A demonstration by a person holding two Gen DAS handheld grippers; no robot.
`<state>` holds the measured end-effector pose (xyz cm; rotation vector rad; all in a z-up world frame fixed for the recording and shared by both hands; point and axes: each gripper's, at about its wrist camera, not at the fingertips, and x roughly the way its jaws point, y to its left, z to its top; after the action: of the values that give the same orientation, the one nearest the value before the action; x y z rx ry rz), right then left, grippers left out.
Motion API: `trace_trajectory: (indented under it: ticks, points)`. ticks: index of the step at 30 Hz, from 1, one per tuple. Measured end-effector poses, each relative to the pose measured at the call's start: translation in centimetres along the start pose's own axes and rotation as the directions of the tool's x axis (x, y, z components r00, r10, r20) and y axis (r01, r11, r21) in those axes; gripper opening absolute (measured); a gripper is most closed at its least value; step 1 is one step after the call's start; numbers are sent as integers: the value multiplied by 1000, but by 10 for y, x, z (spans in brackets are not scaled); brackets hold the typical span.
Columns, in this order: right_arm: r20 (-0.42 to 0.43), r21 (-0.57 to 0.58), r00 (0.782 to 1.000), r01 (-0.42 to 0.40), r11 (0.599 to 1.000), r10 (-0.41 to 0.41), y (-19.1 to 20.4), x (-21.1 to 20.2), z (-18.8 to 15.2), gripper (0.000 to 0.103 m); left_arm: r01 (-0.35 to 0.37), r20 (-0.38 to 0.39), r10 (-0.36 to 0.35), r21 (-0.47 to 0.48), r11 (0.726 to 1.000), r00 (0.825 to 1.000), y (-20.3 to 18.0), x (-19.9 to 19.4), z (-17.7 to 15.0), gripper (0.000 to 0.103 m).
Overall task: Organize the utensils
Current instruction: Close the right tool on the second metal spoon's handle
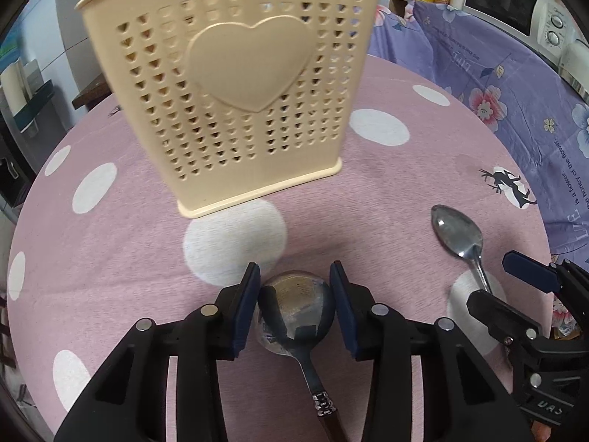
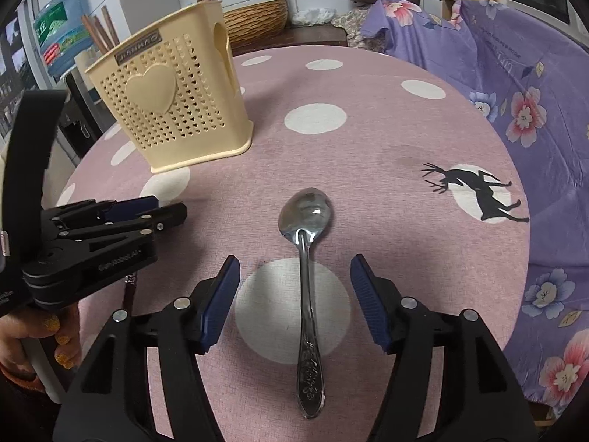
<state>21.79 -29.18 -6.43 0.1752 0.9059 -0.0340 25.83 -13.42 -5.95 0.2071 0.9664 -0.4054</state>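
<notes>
A round-bowled spoon (image 1: 294, 305) with a dark brown handle sits between the pads of my left gripper (image 1: 294, 270), which is shut on its bowl just above the pink dotted tablecloth (image 1: 110, 243). Straight ahead of it stands a cream perforated utensil basket (image 1: 239, 92) with a heart on its front. A plain steel spoon (image 2: 307, 294) lies flat on the cloth, bowl away from me. My right gripper (image 2: 294, 261) is open and straddles its handle, pads clear of it on both sides. The basket (image 2: 173, 110) is at that view's far left, and the left gripper (image 2: 147, 213) at its left edge.
The round table's edge curves close on the right, where a purple floral cloth (image 2: 533, 110) covers furniture. A microwave (image 1: 515, 11) stands behind it. A water bottle (image 2: 62, 29) and a woven basket (image 2: 257, 22) are beyond the table. A hand (image 2: 55, 335) holds the left gripper.
</notes>
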Motion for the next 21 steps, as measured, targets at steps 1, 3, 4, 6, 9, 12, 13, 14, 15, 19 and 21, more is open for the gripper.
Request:
trace_trajectory:
  ticks: [1, 3, 4, 6, 9, 12, 13, 14, 15, 19, 21]
  points:
    - [-5, -7, 1000, 8, 1000, -8, 1, 3, 1, 63, -1, 1, 1, -3, 1000, 1000, 2, -1, -1, 40]
    - [-16, -17, 1000, 23, 1000, -23, 2, 10, 3, 63, -5, 2, 5, -4, 1000, 1000, 4, -2, -3, 40]
    - [-20, -19, 999, 28, 999, -28, 1, 12, 5, 63, -6, 3, 6, -4, 1000, 1000, 5, -3, -4, 40]
    - [-21, -29, 999, 37, 999, -37, 1, 16, 7, 63, -4, 5, 4, -7, 1000, 1000, 5, -3, -5, 40]
    - [-22, -45, 998, 50, 998, -51, 3, 19, 11, 63, 1, 7, -1, -11, 1000, 1000, 6, -3, -5, 40]
    - [-23, -49, 999, 45, 998, -47, 4, 21, 13, 63, 3, 9, -3, -12, 1000, 1000, 7, -3, -5, 40]
    - [-23, -45, 999, 43, 998, -44, 4, 22, 14, 63, 5, 10, -5, -14, 1000, 1000, 7, -3, -5, 40]
    - [-24, -41, 999, 41, 998, -42, 4, 22, 14, 63, 6, 8, -6, -17, 1000, 1000, 8, -3, -5, 40]
    - [-23, -39, 999, 38, 999, -39, 4, 21, 14, 63, 8, 9, -8, -18, 1000, 1000, 9, -3, -5, 40]
    - [-19, -46, 999, 35, 998, -36, 7, 17, 13, 63, 6, 13, -6, -17, 1000, 1000, 9, -4, -7, 40]
    - [-22, -52, 999, 34, 998, -35, 8, 17, 12, 63, 9, 16, -9, -20, 1000, 1000, 10, -4, -7, 40]
